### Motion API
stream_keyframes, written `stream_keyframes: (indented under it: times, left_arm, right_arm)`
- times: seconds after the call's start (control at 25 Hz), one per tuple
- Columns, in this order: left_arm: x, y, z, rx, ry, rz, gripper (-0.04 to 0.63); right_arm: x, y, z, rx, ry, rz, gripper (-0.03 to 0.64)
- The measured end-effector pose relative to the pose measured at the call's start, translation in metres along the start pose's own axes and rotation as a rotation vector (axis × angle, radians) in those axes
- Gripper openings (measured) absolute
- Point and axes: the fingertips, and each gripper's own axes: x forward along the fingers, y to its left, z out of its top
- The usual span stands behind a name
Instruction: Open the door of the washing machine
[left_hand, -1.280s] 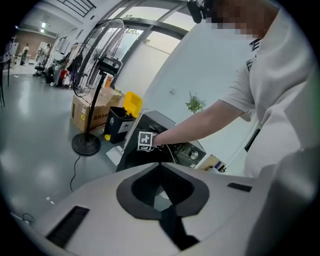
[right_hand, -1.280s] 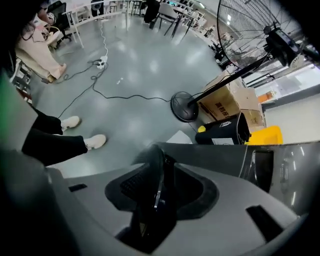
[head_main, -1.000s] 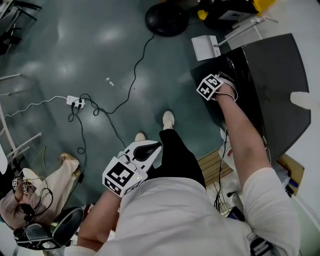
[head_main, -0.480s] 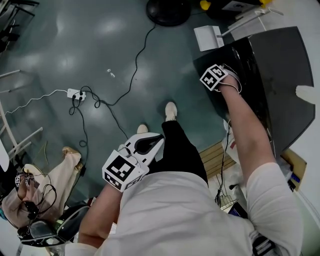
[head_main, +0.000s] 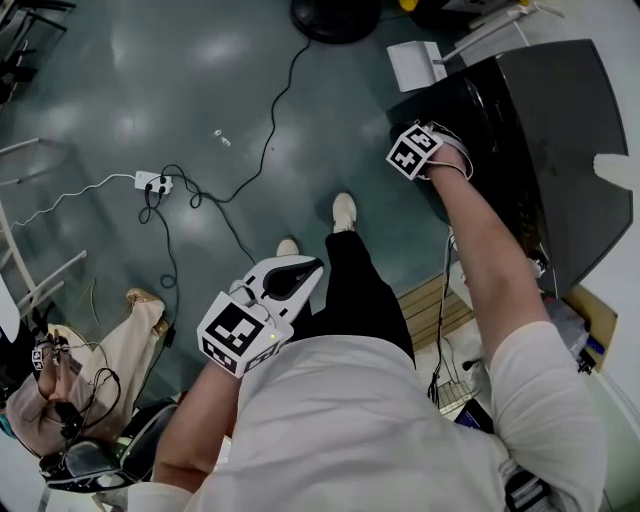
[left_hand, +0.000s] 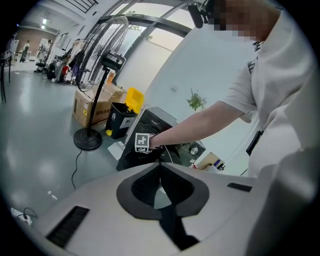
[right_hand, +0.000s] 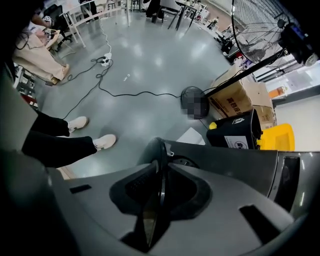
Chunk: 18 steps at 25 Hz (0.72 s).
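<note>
The dark grey washing machine (head_main: 545, 120) stands at the right of the head view. My right gripper (head_main: 432, 162) points steeply down at its front. In the right gripper view the thin dark rim of the door (right_hand: 161, 155) runs upright between the jaws of my right gripper (right_hand: 159, 176). The jaws are closing and grip it. The door stands ajar from the machine body (right_hand: 235, 167). My left gripper (head_main: 300, 275) hangs shut and empty in front of the person's torso, away from the machine. From the left gripper (left_hand: 160, 165) view the machine (left_hand: 152, 122) lies ahead.
A fan base (head_main: 330, 15) and a white sheet (head_main: 413, 62) lie beyond the machine. A power strip (head_main: 150, 182) with black cables crosses the floor at left. A seated person (head_main: 60, 395) is at lower left. A wooden pallet (head_main: 430, 312) sits by the machine. A black bin (right_hand: 235, 134) stands behind.
My right gripper has closed on the door's rim and shifted a little left, away from the machine front. The left gripper has barely moved.
</note>
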Motion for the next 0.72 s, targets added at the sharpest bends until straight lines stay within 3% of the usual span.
stream_keyframes:
  times: [0.72]
  left_arm:
    - [-0.046,-0.005,-0.029,0.014,0.004,-0.001,0.018]
  right_arm:
    - [-0.026,0.087,0.029,-0.108,-0.033,0.004,0.077]
